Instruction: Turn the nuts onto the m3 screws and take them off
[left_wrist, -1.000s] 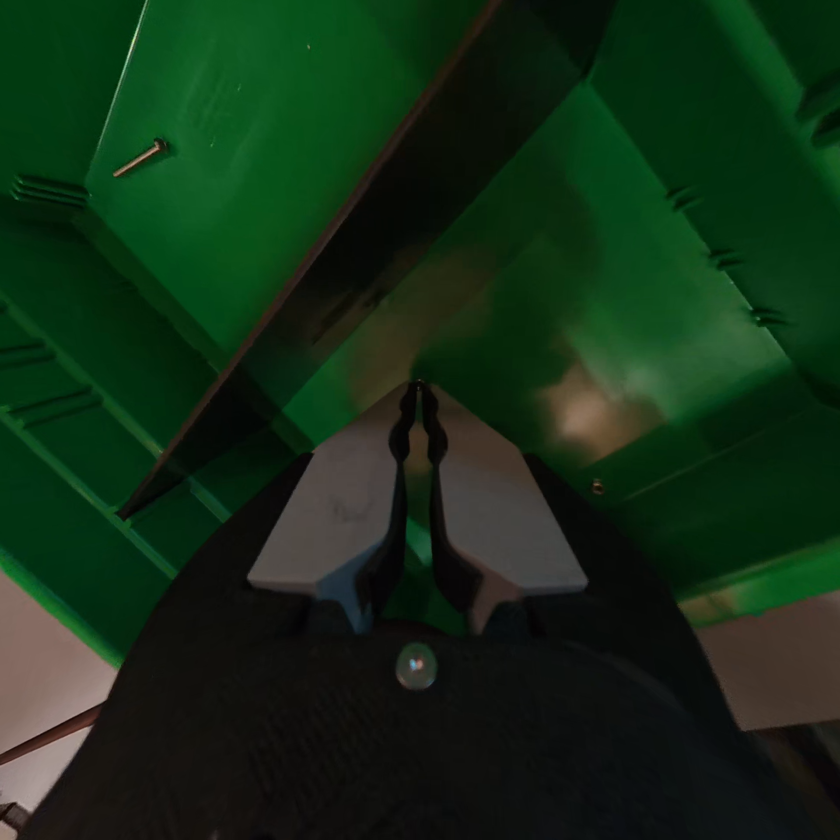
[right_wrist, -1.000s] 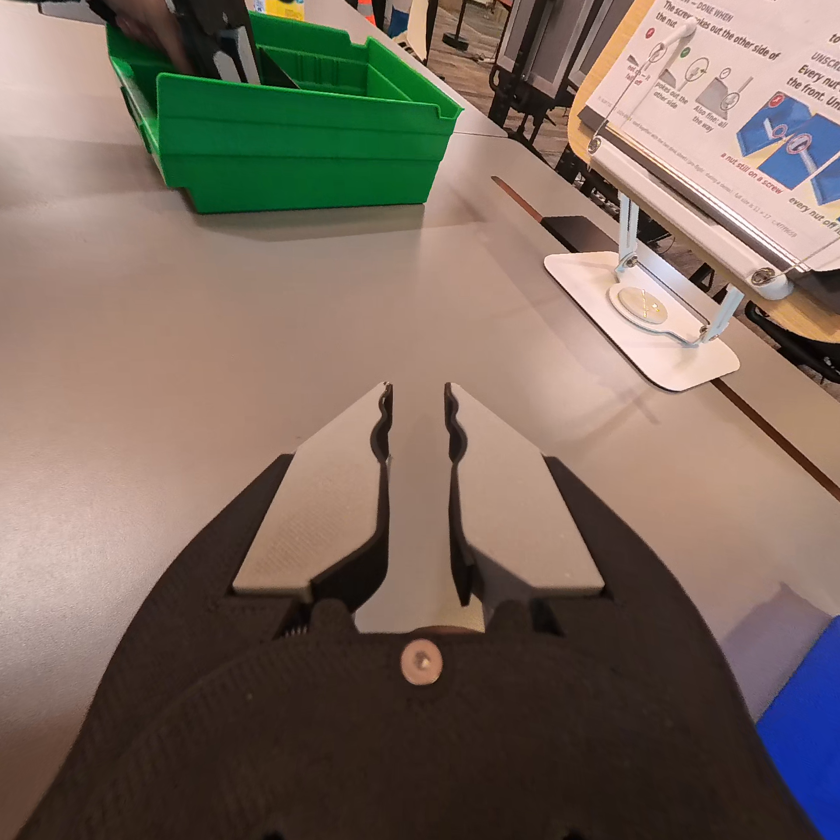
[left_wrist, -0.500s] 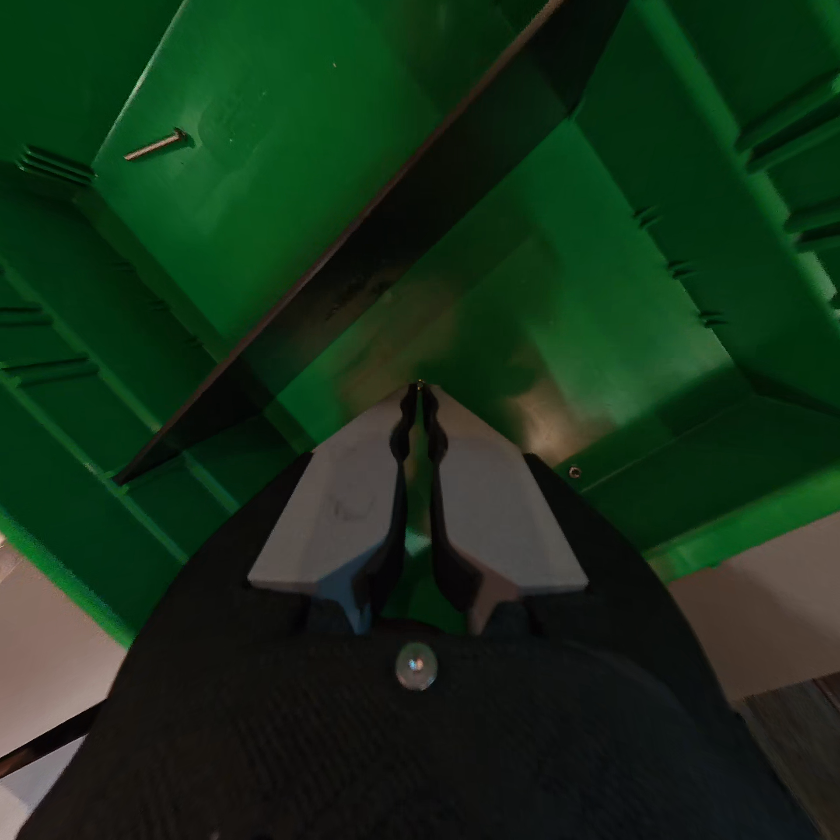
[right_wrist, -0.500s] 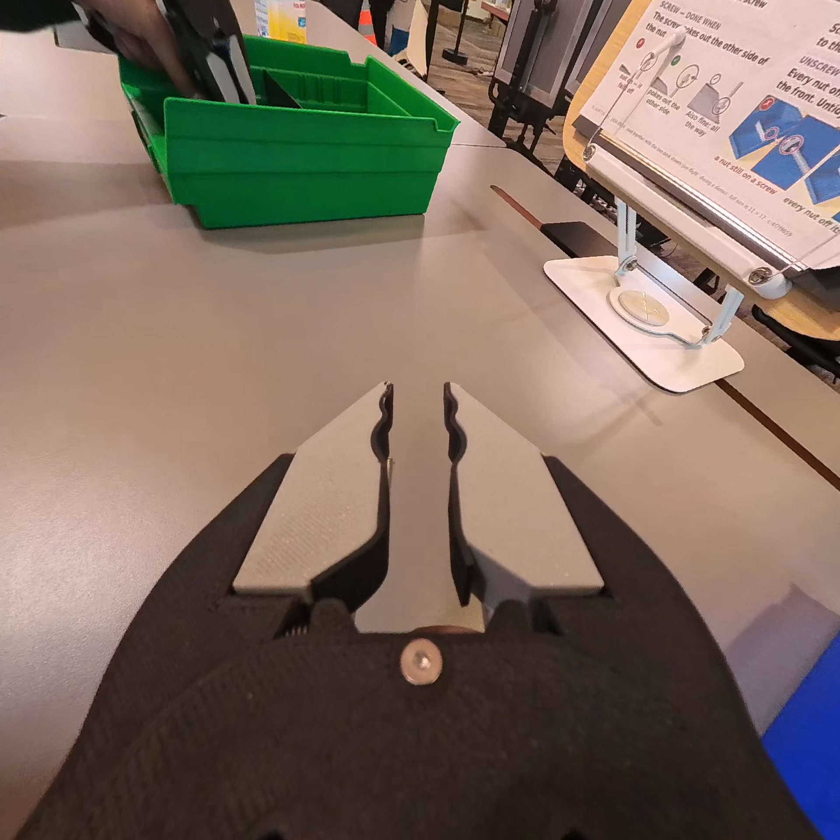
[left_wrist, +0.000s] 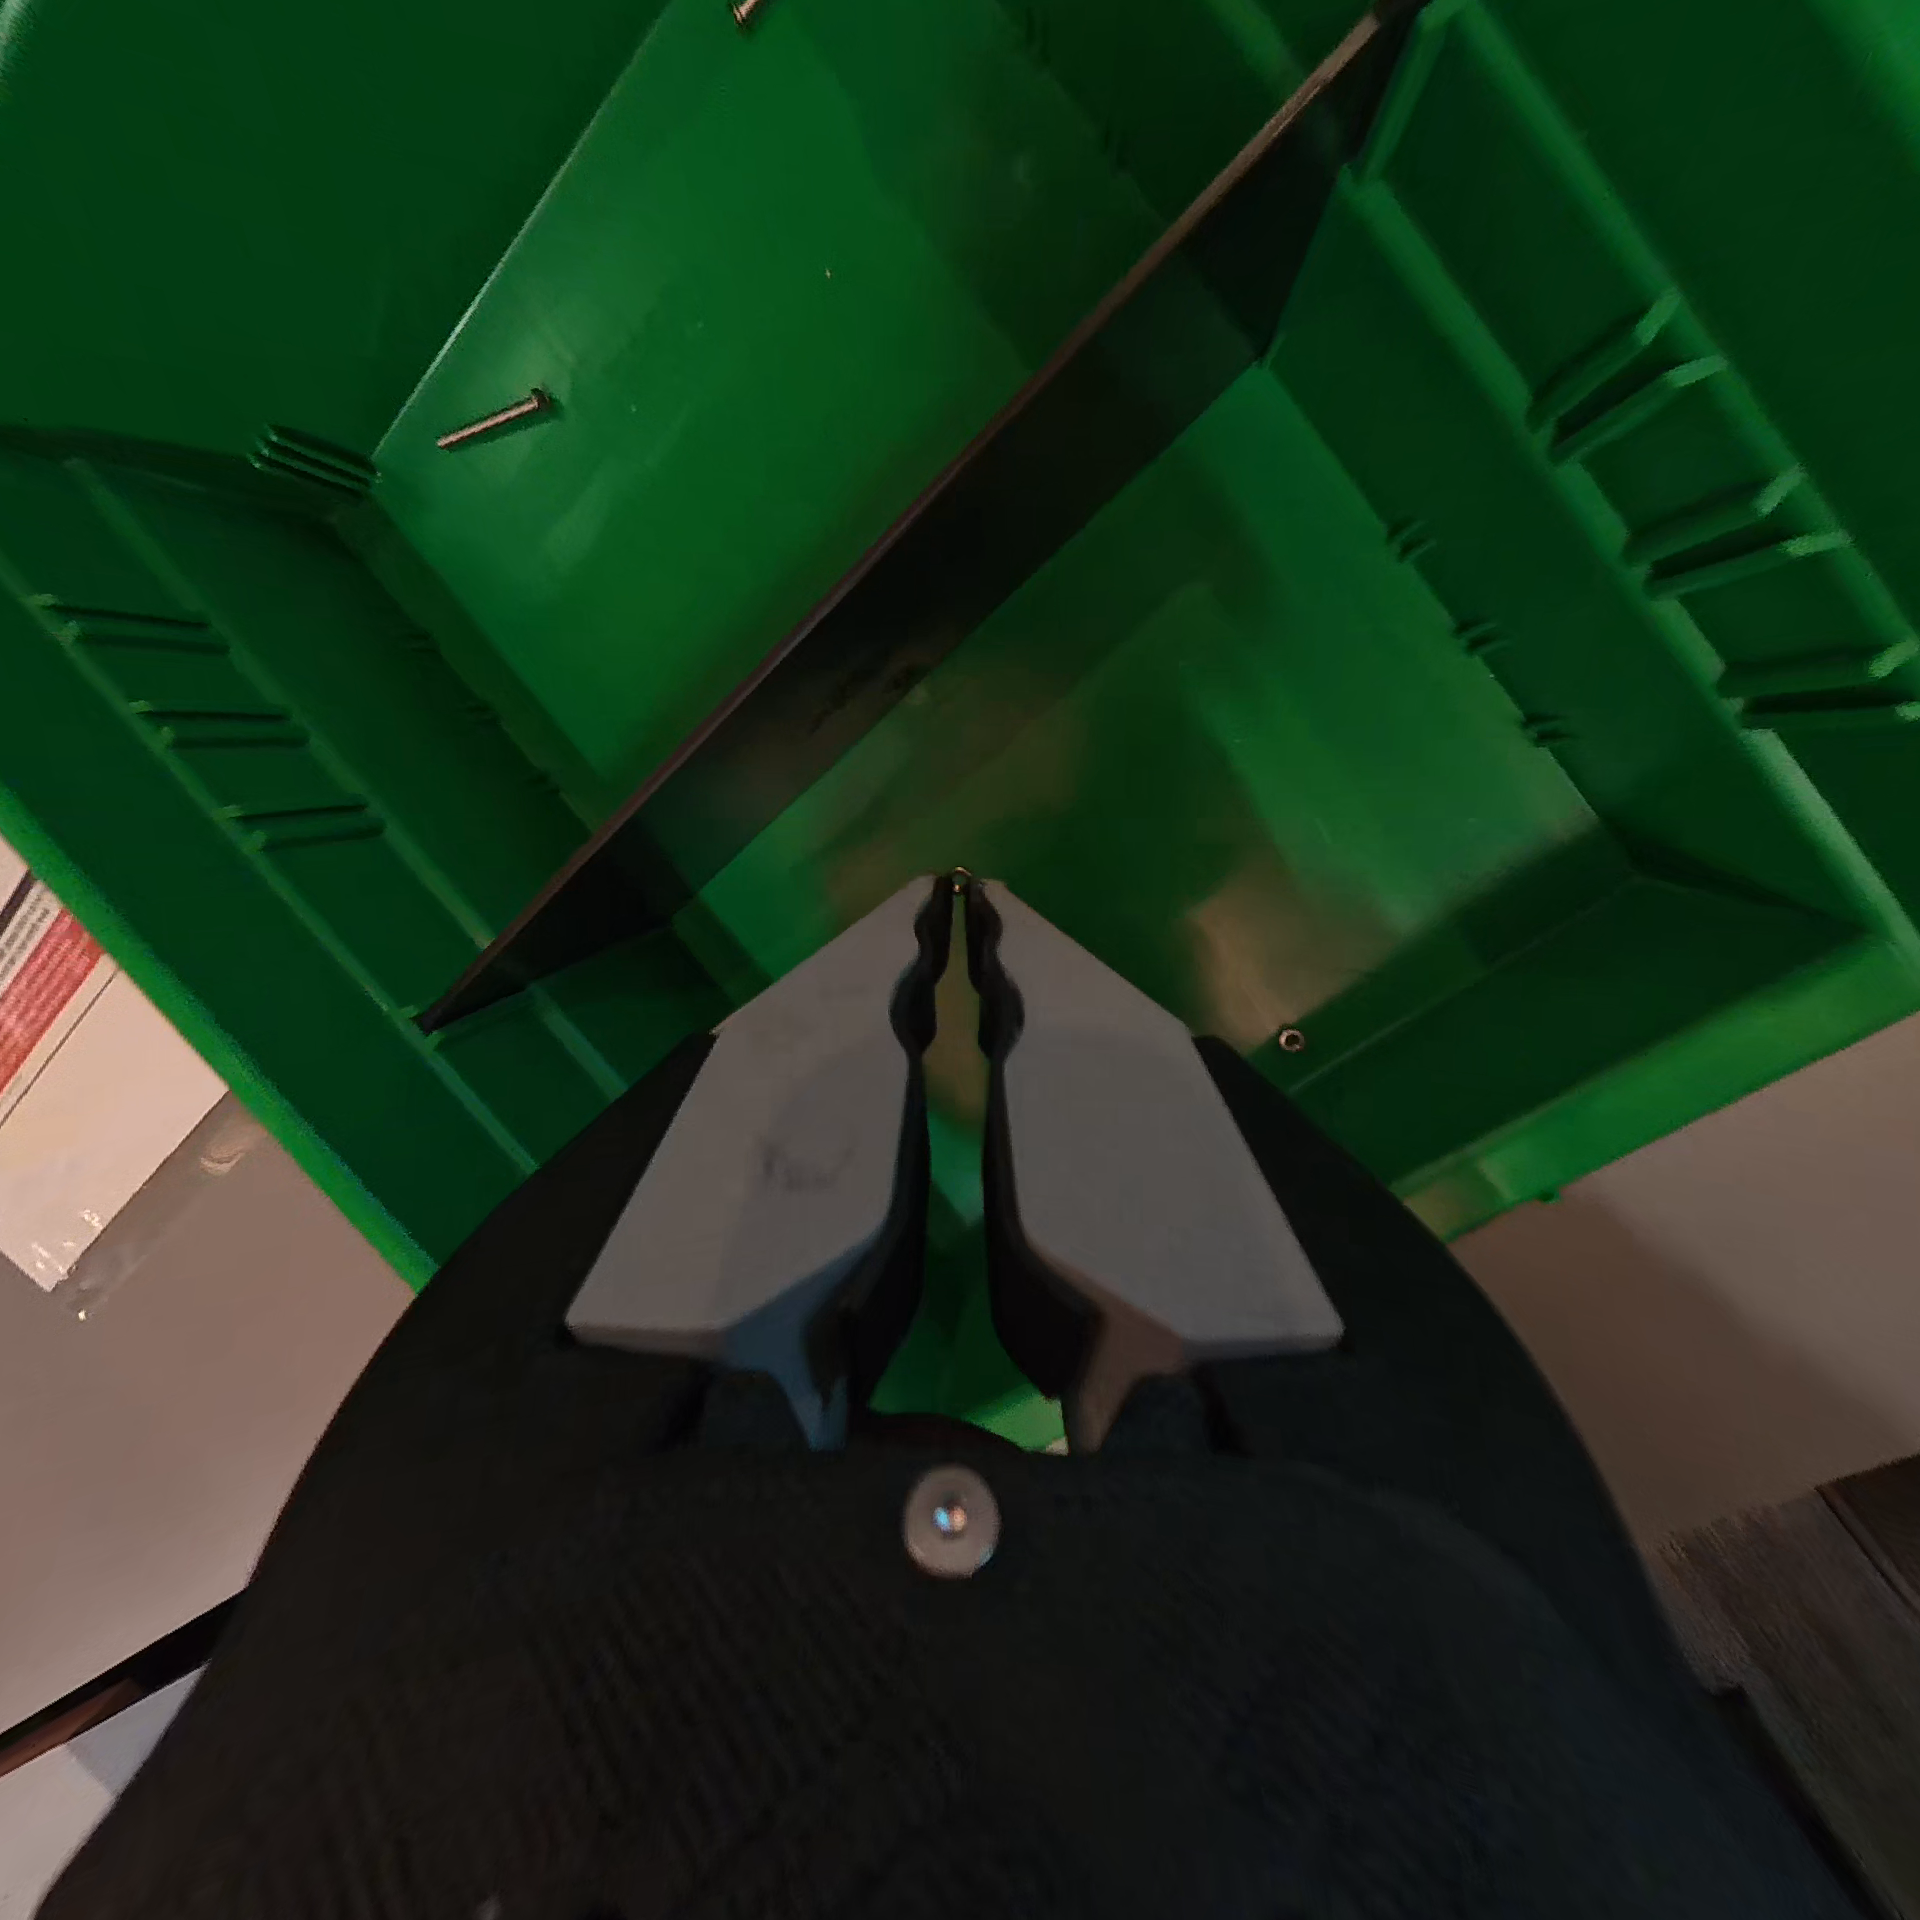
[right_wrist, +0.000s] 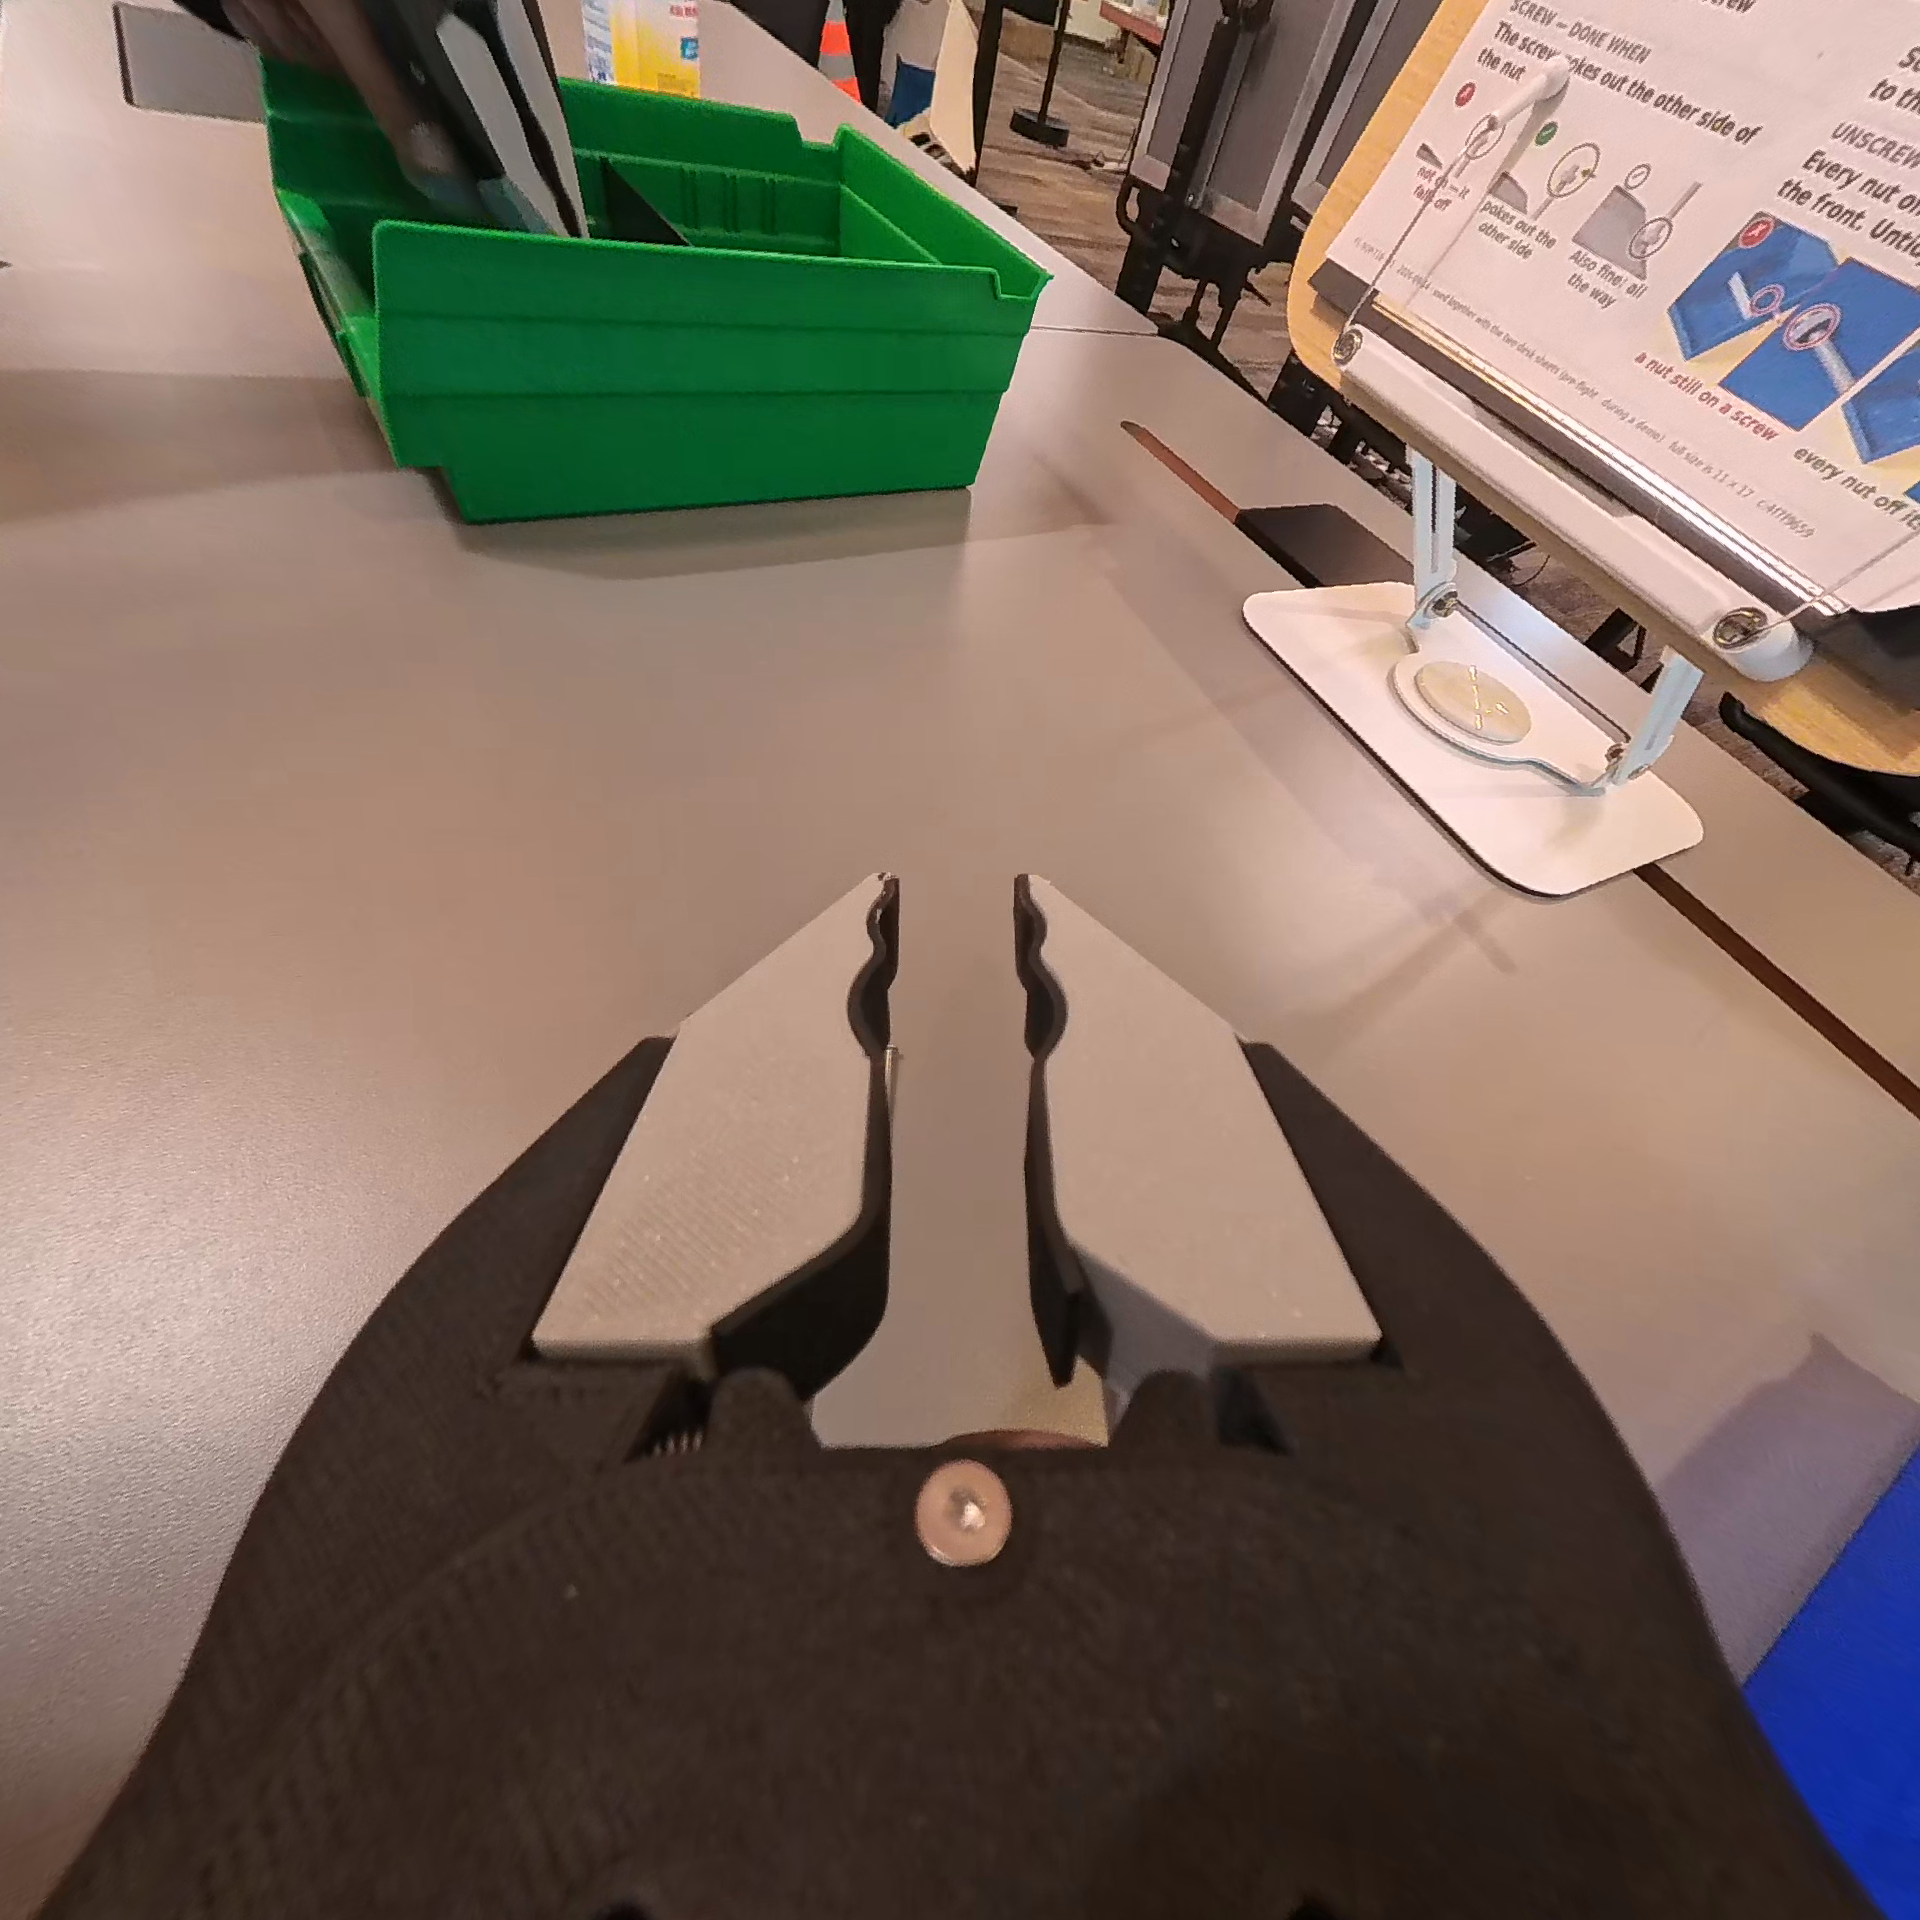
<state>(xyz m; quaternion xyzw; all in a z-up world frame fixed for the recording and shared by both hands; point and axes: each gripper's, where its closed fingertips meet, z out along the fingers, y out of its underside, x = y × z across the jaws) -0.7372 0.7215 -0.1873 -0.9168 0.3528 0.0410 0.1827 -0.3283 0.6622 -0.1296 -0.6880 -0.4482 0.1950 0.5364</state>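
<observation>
The green bin (left_wrist: 1558, 1122) fills the left wrist view, split by a black divider (left_wrist: 935, 540). My left gripper (left_wrist: 958, 883) is shut, with a tiny nut (left_wrist: 962, 876) pinched at its tips above the near compartment. A second nut (left_wrist: 1289, 1039) lies by the near wall. A screw (left_wrist: 494, 424) lies in the far compartment, and another screw (left_wrist: 746, 10) shows at the top edge. My right gripper (right_wrist: 956, 883) is open, low over the grey table (right_wrist: 520, 831). A thin metal sliver (right_wrist: 891, 1055) shows along its left finger; I cannot tell what it is.
In the right wrist view the green bin (right_wrist: 675, 416) stands at the far left with the left gripper (right_wrist: 499, 156) reaching into it. A white stand (right_wrist: 1475, 748) with an instruction sheet (right_wrist: 1662, 260) is at the right. A blue thing (right_wrist: 1860, 1662) is at the lower right. Spacing between my two grippers at the tips: around 40 cm. My left tips are roughly 15 cm from the screw (left_wrist: 494, 424).
My left gripper has drawn back from the bin floor, still shut on the nut, so more of the bin shows. The right gripper has stayed open and has barely moved.
</observation>
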